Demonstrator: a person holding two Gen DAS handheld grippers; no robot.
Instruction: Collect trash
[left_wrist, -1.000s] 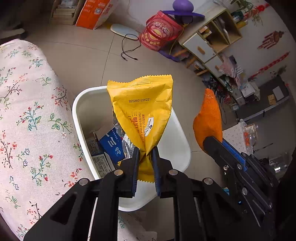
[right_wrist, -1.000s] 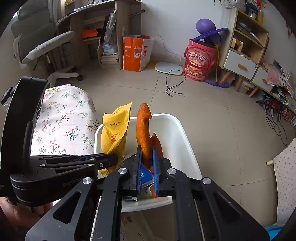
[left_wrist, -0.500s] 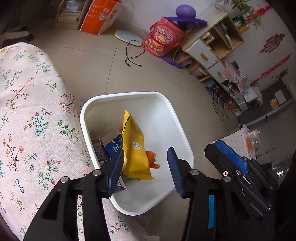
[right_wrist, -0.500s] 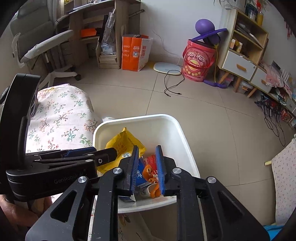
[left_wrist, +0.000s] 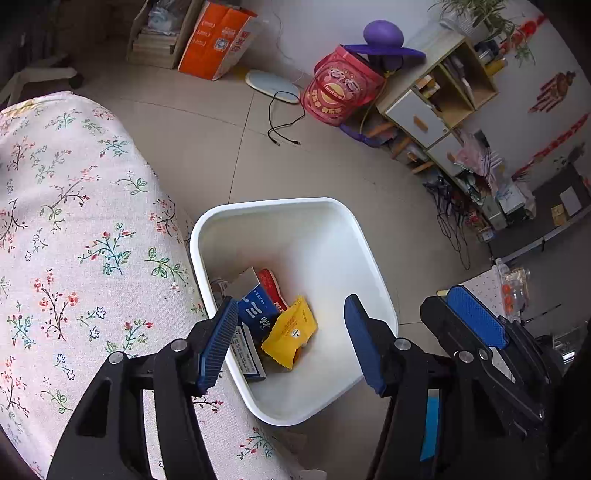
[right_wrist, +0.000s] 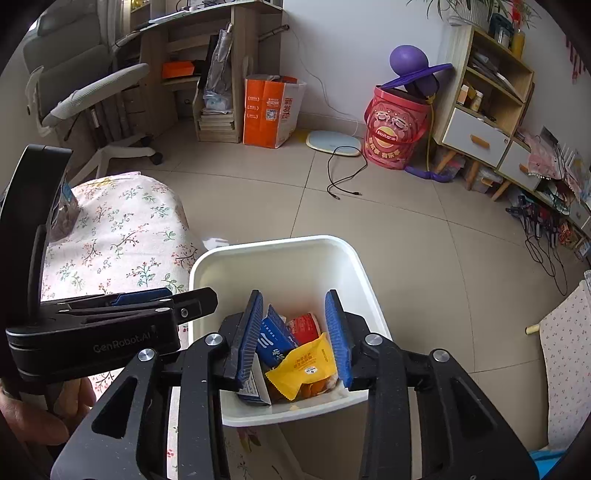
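Note:
A white bin (left_wrist: 354, 229) (right_wrist: 347, 254) stands on the tiled floor beside a floral cloth. Inside lie a yellow snack packet (left_wrist: 291, 330) (right_wrist: 303, 363), a blue packet (left_wrist: 256, 308) (right_wrist: 273, 338), a red wrapper (left_wrist: 271, 282) (right_wrist: 303, 325) and an orange wrapper (right_wrist: 314, 387) under the yellow one. My left gripper (left_wrist: 290, 343) hangs over the bin, its jaws opening, nothing between them. My right gripper (right_wrist: 295, 339) is also above the bin, jaws opening and empty; the trash lies below them. The right gripper's blue pad (left_wrist: 476, 321) shows at the right of the left wrist view.
The floral cloth (left_wrist: 74, 229) (right_wrist: 122, 236) covers a surface left of the bin. Against the far wall stand an orange carton (right_wrist: 271, 110), a red bucket (right_wrist: 395, 129), a shelf unit (right_wrist: 487, 107) and an office chair (right_wrist: 85, 99). A black cable (right_wrist: 343, 173) lies on the floor.
Both grippers let go: the yellow packet dropped from the left and the orange wrapper from the right into the bin. Both sets of jaws have spread wider; the left gripper shifted slightly.

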